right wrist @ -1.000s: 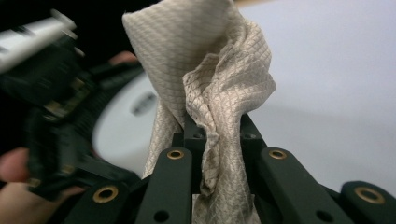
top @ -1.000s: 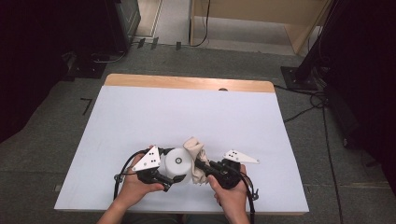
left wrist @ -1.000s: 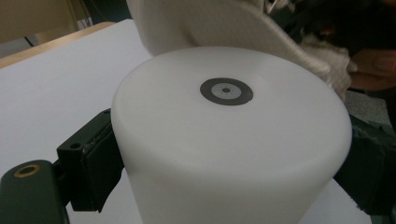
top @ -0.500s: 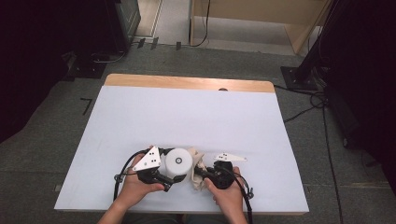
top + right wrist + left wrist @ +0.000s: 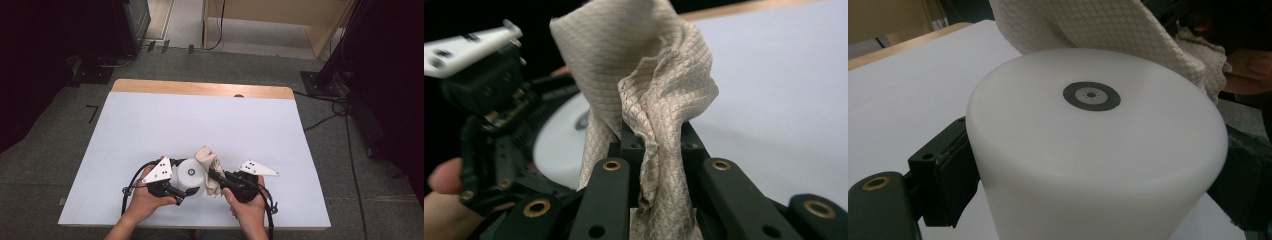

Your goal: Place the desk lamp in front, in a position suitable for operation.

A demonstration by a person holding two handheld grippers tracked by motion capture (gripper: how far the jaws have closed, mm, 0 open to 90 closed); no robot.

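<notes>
White plastic, a squat round tub (image 5: 191, 176) sits near the 6 o'clock edge of the pale surface (image 5: 200, 125), clamped on both sides by the left claw (image 5: 182, 187), whose black pads press its wall in the left gripper view (image 5: 945, 180). A grey ring mark (image 5: 1091, 95) sits on the tub's flat top. At the tub's 3 o'clock side, the right claw (image 5: 651, 150) is closed on a beige waffle-weave cloth (image 5: 209, 167), which bunches upward from between its jaws (image 5: 649, 90) and rests against the tub. Two hands (image 5: 147, 200) hold the claws from below.
</notes>
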